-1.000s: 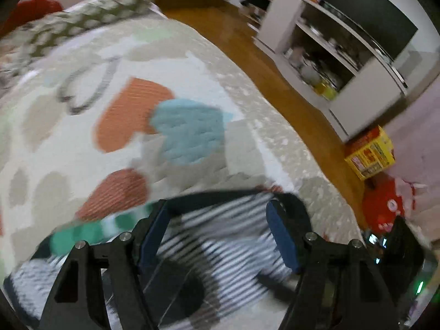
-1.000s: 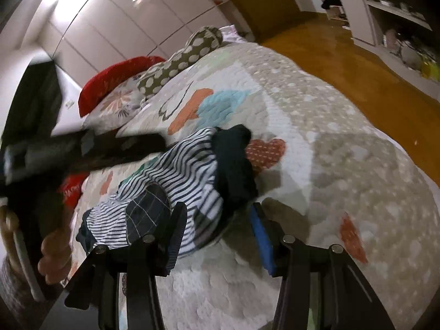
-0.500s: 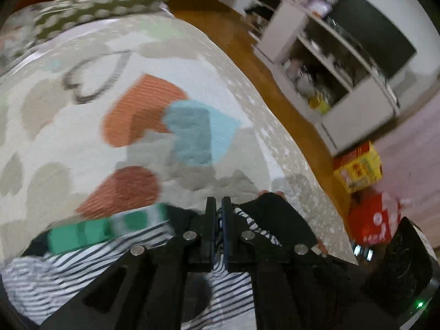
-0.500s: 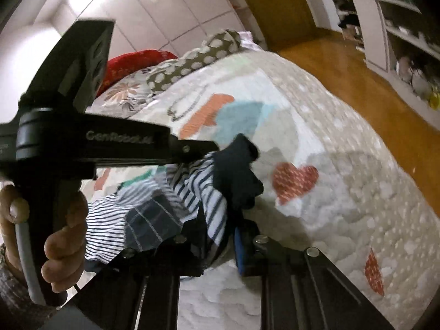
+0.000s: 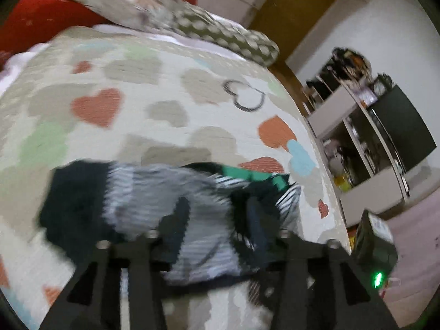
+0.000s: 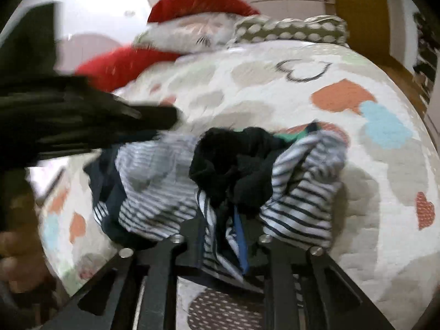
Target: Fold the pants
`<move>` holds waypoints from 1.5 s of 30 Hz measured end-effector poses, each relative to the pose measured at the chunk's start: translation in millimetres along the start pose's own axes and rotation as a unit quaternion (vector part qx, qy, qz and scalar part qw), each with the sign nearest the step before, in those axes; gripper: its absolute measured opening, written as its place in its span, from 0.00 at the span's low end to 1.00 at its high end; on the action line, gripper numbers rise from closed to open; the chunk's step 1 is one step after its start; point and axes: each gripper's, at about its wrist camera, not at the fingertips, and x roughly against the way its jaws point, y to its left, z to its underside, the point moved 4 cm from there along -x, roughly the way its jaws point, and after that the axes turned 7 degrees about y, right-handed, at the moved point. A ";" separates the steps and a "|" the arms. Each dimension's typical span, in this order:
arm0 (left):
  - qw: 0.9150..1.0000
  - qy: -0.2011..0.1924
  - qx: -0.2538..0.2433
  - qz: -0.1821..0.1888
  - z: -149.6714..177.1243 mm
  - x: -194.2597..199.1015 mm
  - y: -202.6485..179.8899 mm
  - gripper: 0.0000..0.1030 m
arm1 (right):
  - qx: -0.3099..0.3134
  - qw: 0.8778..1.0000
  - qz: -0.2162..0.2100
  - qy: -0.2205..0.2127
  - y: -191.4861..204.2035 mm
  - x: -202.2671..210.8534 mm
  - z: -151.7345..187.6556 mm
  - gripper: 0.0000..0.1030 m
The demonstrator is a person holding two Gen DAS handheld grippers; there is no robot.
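Striped fabric: the pants (image 6: 225,181) lay bunched on the heart-print quilt (image 6: 357,63), dark cuffs heaped on top
Right gripper (image 6: 224,236): fingers pinched onto a striped fold near the camera, probably to drag the bundle out flat
Left gripper (image 5: 217,220): fingers set wide apart astride the blurred cloth, clamping nothing; seemingly positioned for a fresh grip
Pillows (image 5: 220,30): at the bed's head, well apart from the pants
Progress: folding looked barely begun
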 end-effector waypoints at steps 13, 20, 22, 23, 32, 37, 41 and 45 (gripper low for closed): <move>0.991 -0.077 0.082 -0.076 81.3 69.8 74.6 0.65 | -0.088 0.994 0.044 -0.049 -43.0 84.7 3.9 0.33; 0.981 -0.088 0.095 -0.143 110.4 85.9 102.3 0.67 | -0.090 0.993 0.070 -0.030 -20.9 34.9 -20.6 0.33; 0.980 -0.091 0.107 -0.142 114.0 90.2 112.2 0.67 | -0.088 0.993 0.082 -0.015 -12.3 12.8 -27.7 0.33; 0.979 -0.092 0.110 -0.141 115.3 91.6 116.2 0.67 | -0.096 0.993 0.073 -0.001 -9.0 1.3 -28.9 0.33; 0.970 -0.087 0.153 -0.167 124.7 92.3 157.1 0.69 | -0.050 0.996 0.065 0.033 23.6 1.4 -27.6 0.42; 0.971 -0.090 0.154 -0.161 126.8 100.9 151.9 0.70 | -0.075 0.994 0.075 0.016 0.8 35.4 -2.2 0.43; 0.972 -0.104 0.118 -0.175 122.8 105.0 127.7 0.82 | -0.135 0.987 0.088 0.013 -44.5 53.1 31.9 0.44; 0.975 -0.083 0.118 -0.169 122.0 89.5 121.5 0.82 | -0.162 0.981 0.102 0.017 -72.7 62.2 57.0 0.44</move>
